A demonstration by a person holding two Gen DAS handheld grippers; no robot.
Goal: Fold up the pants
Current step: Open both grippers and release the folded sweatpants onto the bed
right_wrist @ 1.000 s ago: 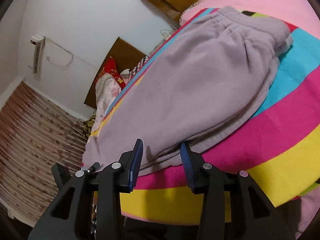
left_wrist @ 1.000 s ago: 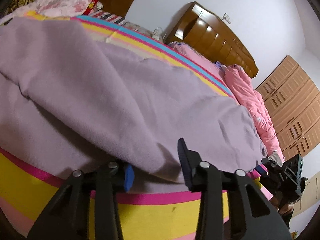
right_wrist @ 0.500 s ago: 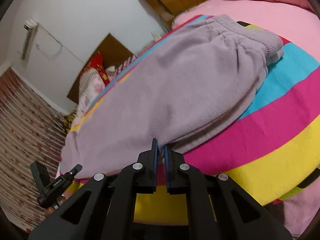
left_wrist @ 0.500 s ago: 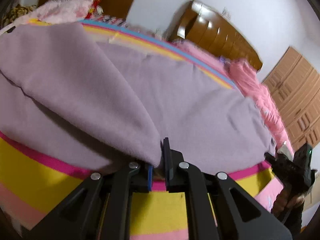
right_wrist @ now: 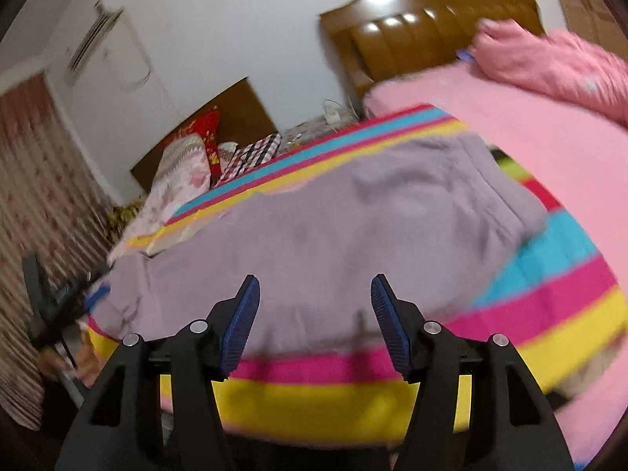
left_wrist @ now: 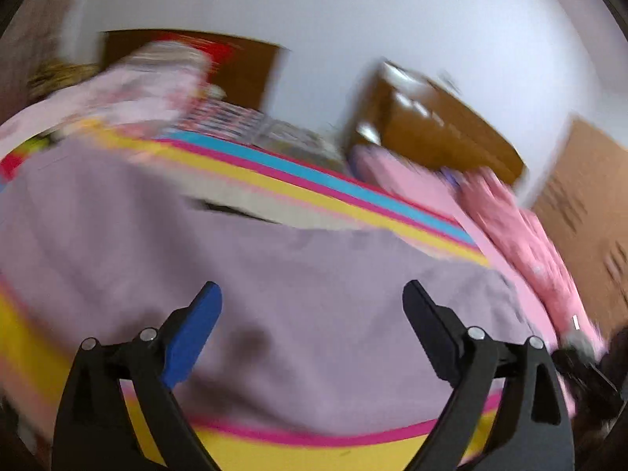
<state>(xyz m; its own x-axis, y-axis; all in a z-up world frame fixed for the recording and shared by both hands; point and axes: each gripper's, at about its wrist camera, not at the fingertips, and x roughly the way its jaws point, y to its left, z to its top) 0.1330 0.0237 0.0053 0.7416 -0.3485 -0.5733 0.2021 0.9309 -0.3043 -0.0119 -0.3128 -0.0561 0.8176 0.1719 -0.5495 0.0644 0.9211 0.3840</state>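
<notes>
Half a second ago both grippers were pinched on the near edge of the lilac pants (left_wrist: pixel 314 314). Now the fabric is out of both, and the pants lie flat on the striped blanket (left_wrist: pixel 298 451), folded over lengthwise.

The left gripper (left_wrist: pixel 312 294) has just been opening; its jaws stand wide apart, with nothing between them, above the cloth and not touching it. In its view the near edge of the pants runs along the pink stripe, and the far edge lies before the yellow and blue stripes. At the right border the other gripper shows only as a dark blur.

The right gripper (right_wrist: pixel 314 288) has also just been opening; its jaws are moderately apart and empty, over the near hem. In its view the waistband end of the pants (right_wrist: pixel 353 243) lies to the right, and beyond it are open stripes and a pink sheet (right_wrist: pixel 510 145). The wooden headboard (right_wrist: pixel 424 27) stands far behind. Both views are blurred by motion.
</notes>
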